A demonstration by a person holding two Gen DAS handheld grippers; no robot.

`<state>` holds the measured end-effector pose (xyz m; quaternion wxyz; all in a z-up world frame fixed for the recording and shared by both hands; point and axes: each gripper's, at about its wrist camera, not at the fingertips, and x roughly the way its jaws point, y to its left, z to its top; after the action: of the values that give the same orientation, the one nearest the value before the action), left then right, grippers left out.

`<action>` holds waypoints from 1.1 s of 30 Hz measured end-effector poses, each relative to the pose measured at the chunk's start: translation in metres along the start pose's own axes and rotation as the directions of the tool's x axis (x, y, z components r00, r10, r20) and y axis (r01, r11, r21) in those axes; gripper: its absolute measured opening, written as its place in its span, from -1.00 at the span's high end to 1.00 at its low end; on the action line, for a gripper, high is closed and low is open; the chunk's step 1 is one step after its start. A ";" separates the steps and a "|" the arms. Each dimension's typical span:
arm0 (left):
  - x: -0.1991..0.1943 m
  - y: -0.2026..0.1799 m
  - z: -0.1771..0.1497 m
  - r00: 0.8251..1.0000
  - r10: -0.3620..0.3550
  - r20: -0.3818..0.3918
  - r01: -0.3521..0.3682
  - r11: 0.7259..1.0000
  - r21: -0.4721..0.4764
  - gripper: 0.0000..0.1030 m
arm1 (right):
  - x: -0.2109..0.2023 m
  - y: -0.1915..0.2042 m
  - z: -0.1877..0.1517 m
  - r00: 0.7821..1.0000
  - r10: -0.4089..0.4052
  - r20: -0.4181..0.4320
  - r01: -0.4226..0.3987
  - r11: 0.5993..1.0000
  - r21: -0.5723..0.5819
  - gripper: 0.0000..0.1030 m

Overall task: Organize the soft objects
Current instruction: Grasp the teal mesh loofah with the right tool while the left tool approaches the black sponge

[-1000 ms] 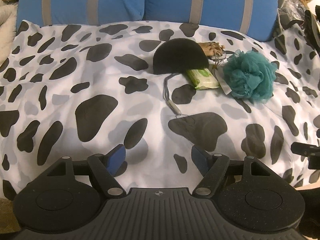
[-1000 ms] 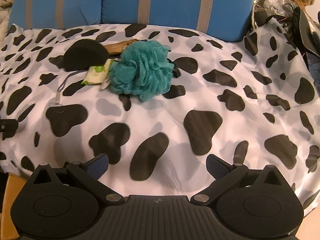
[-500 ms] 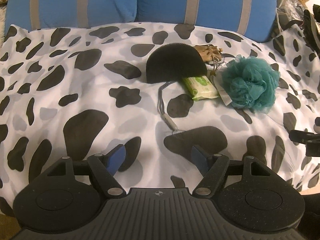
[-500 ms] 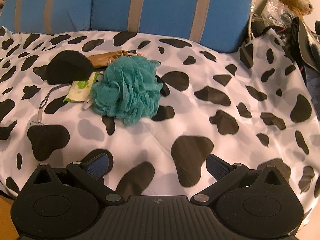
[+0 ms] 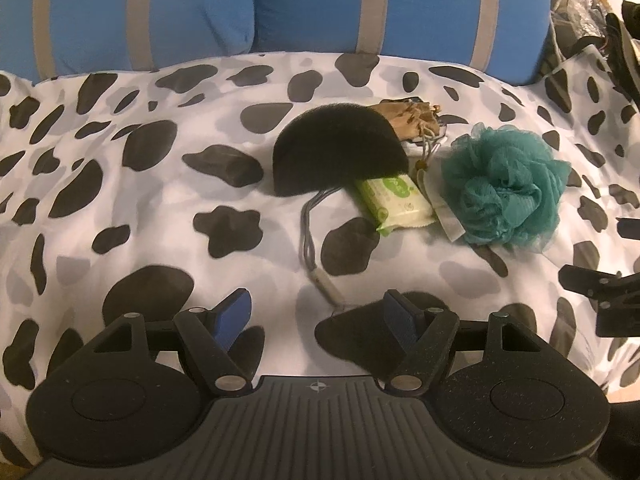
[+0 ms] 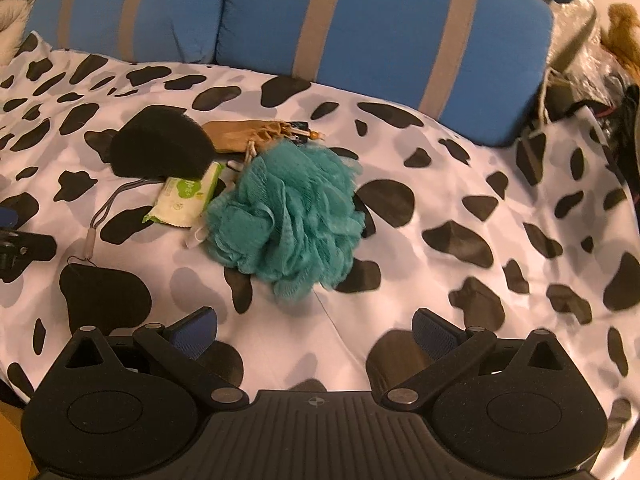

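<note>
**Loofah dead ahead of the right gripper; left gripper faces the black pad**

Left wrist view: the left gripper [image 5: 316, 318] sits at the bottom of the frame with its jaws spread wide and nothing between them, over the cow-print cover [image 5: 132, 208]. The soft things are bunched right of centre in the upper half. The black half-round pad [image 5: 340, 152] lies almost straight up from the jaws, its flat edge running from lower left to upper right, and a grey strap [image 5: 316, 256] trails down from it toward the right-hand finger. A green wipes pack [image 5: 394, 200] is tucked under the pad's right end, its long axis slanting to the lower right. A tan drawstring pouch [image 5: 408, 118] lies behind the pad. The teal loofah [image 5: 506, 186] is well off to the right, and the other gripper's tip shows at the right edge.

Right wrist view: the right gripper [image 6: 314, 330] is also spread wide and empty at the bottom of the frame. The teal loofah [image 6: 288, 212] lies just left of the jaws' centre line, above them in mid-frame, touching the wipes pack [image 6: 186, 196] on its left. The black pad [image 6: 160, 146] and pouch [image 6: 240, 134] lie further toward the upper left.

Judging by this, the right gripper is the nearer one for the loofah, which is round enough to take from any angle; the left gripper is better placed for the pad.
</note>
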<state>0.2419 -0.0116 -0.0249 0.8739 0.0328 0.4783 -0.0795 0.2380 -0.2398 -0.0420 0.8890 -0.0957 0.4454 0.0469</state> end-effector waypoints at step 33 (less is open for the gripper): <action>0.045 0.010 0.063 0.997 -0.024 0.068 0.024 1.000 -0.002 -0.40 | 0.064 -0.021 0.056 0.984 0.171 0.049 -0.176 0.973 0.148 0.06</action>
<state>0.3199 -0.0149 -0.0289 0.8888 0.0229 0.4487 -0.0905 0.3236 -0.2483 -0.0576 0.8941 0.0124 0.4381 0.0921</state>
